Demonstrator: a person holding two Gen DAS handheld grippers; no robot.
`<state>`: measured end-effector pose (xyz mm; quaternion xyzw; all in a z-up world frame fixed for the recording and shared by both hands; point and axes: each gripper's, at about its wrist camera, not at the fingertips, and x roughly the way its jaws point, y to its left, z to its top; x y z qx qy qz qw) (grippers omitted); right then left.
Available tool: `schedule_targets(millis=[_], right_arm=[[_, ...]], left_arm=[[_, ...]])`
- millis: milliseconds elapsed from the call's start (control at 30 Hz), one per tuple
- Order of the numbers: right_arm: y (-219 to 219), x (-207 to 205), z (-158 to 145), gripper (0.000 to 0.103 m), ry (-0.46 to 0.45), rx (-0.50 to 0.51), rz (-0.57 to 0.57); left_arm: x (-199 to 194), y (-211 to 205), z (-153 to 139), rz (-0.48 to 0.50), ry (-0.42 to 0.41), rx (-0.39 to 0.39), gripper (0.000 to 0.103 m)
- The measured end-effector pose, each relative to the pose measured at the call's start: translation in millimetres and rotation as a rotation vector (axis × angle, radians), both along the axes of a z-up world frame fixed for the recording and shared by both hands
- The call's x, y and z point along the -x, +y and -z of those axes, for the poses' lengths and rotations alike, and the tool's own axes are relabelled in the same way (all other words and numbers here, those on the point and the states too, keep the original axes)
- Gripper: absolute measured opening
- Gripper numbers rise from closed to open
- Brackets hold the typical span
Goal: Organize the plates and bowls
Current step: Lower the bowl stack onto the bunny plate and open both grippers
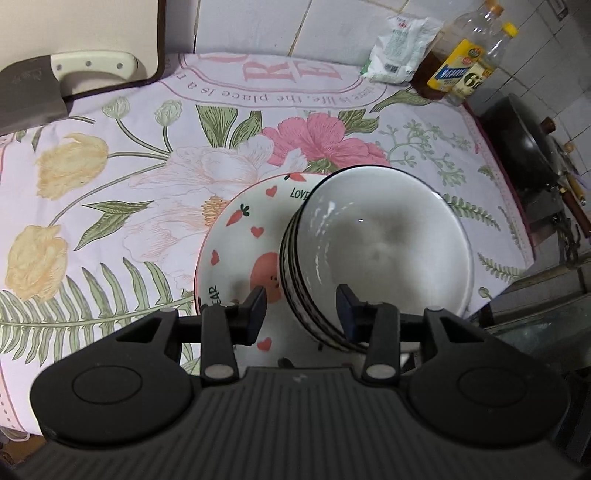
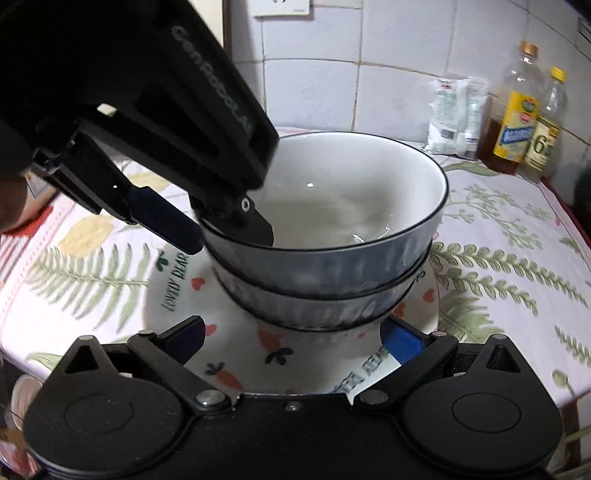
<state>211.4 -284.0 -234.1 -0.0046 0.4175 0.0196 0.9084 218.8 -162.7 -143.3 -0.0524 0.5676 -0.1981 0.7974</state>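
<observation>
A stack of bowls sits on a white plate with red hearts, carrots and the words "LOVELY BEAR" on it. The bowls are white inside with a thin dark rim, and grey with ridges on the outside. From the right wrist view two bowls show, one inside the other. The plate lies flat on the surface, which is covered by a cloth with big pink and yellow flowers and green ferns.

The left gripper is at the near edge of the bowl stack. One finger is inside the top bowl and the other finger is outside it, over the plate. The wall of the bowl is between the two fingers, but the fingers are apart and do not squeeze it, so this gripper is open.

The right gripper is just beside the plate, low at its near edge. Its fingers are spread wide, with the bottom of the bowl stack between them, and it holds nothing.

Behind the plate, by the tiled wall, stand two oil bottles and a white bag. Far left of the plate, a big knife leans by a cutting board. Right of the plate, off the cloth, is a black wok.
</observation>
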Motion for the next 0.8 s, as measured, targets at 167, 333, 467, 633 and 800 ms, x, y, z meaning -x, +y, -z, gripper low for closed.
schedule_targets(millis=[167,333,467,633,800], right_arm=[[1,19,-20,0.102,-0.036,-0.005,0.014],[-9,33,-39,0.102,-0.064,0.001,0.04],[-19,40,-54,0.102,-0.08,-0.025,0.06],[-30,43,-68,0.102,-0.075,-0.065,0.052],[-41,48,-92,0.102,-0.096,-0.098,0.05]], left_arm=[[12,3,-24,0.021,-0.027,-0.015,0.042],[26,4,-44,0.04,-0.036,-0.021,0.042],[33,7,-60,0.024,-0.049,0.013,0.043],[46,9,-88,0.02,-0.091,-0.007,0.046],[65,10,-113,-0.016,-0.125,-0.051,0.05]])
